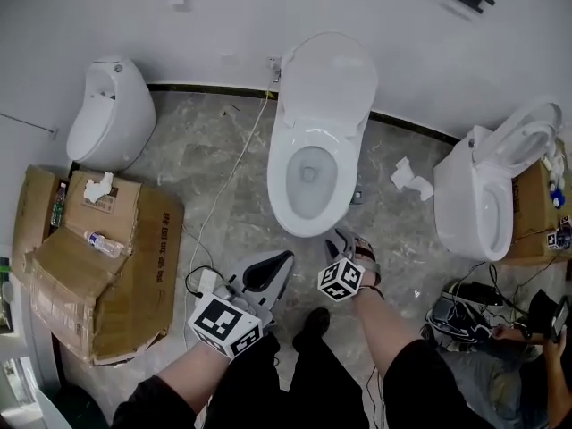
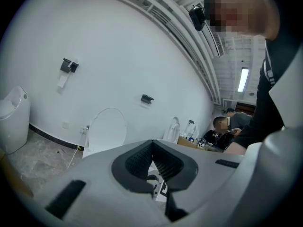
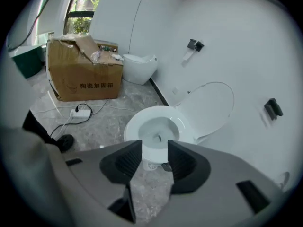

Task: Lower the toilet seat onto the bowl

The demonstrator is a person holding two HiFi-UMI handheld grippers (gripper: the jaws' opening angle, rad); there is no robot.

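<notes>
Toilet seat (image 1: 327, 80) upright, right gripper (image 1: 348, 240) hovering nearby

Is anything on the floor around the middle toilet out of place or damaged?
Yes. Crumpled white paper lies on the floor right of the middle toilet. At the left, the cardboard box is flattened and sagging, with a plastic bottle lying on it. A white cable trails across the floor.

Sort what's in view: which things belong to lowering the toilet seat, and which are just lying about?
Job: raised white toilet seat, white oval toilet bowl, right gripper, left gripper.
Lying about: brown cardboard boxes, clear plastic bottle, white power strip, crumpled white paper, white toilet at right.
</notes>
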